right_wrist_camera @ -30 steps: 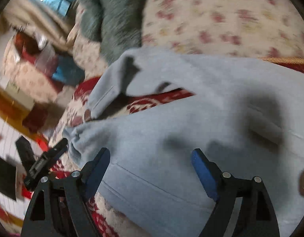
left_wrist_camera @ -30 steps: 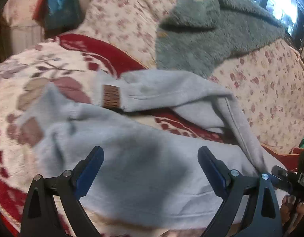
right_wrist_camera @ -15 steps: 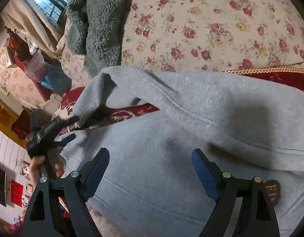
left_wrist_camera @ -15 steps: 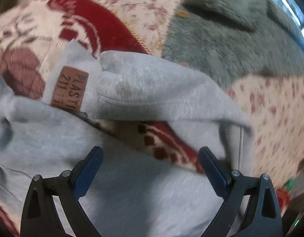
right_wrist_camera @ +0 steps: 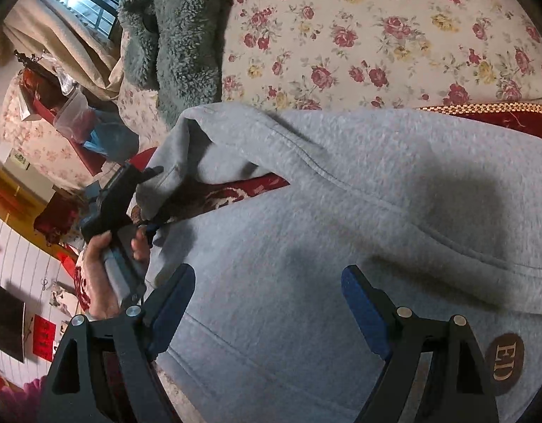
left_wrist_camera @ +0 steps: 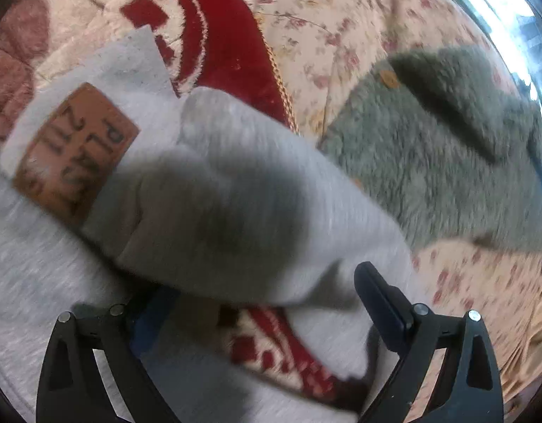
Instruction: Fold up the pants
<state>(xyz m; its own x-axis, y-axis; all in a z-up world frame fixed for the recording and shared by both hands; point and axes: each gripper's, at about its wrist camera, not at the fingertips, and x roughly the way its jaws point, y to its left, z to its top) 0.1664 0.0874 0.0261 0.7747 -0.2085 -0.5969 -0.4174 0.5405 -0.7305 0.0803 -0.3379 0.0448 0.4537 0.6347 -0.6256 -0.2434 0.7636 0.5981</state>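
Observation:
Light grey sweatpants point(right_wrist_camera: 341, 229) lie spread on a red and cream patterned blanket point(left_wrist_camera: 214, 28). In the left wrist view a folded-over leg end point(left_wrist_camera: 228, 204) with a brown patch point(left_wrist_camera: 77, 155) fills the middle. My left gripper point(left_wrist_camera: 263, 303) is open, its jaws wide apart around the lower edge of that leg end; the cloth covers its left finger. The right wrist view shows the left gripper point(right_wrist_camera: 144, 197) at the leg cuff. My right gripper point(right_wrist_camera: 267, 299) is open and empty above the pants' body, near a brown oval patch point(right_wrist_camera: 505, 363).
A grey-green fleece garment point(left_wrist_camera: 447, 148) lies on the floral bedcover point(right_wrist_camera: 376, 35) just beyond the pants; it also shows in the right wrist view point(right_wrist_camera: 175, 35). A window point(left_wrist_camera: 510, 10) is behind. Room clutter, shelves and bags point(right_wrist_camera: 77, 120) stand at the left.
My left gripper has moved forward to the leg end, which now reaches between its jaws and hides the left finger. My right gripper has stayed almost still over the pants.

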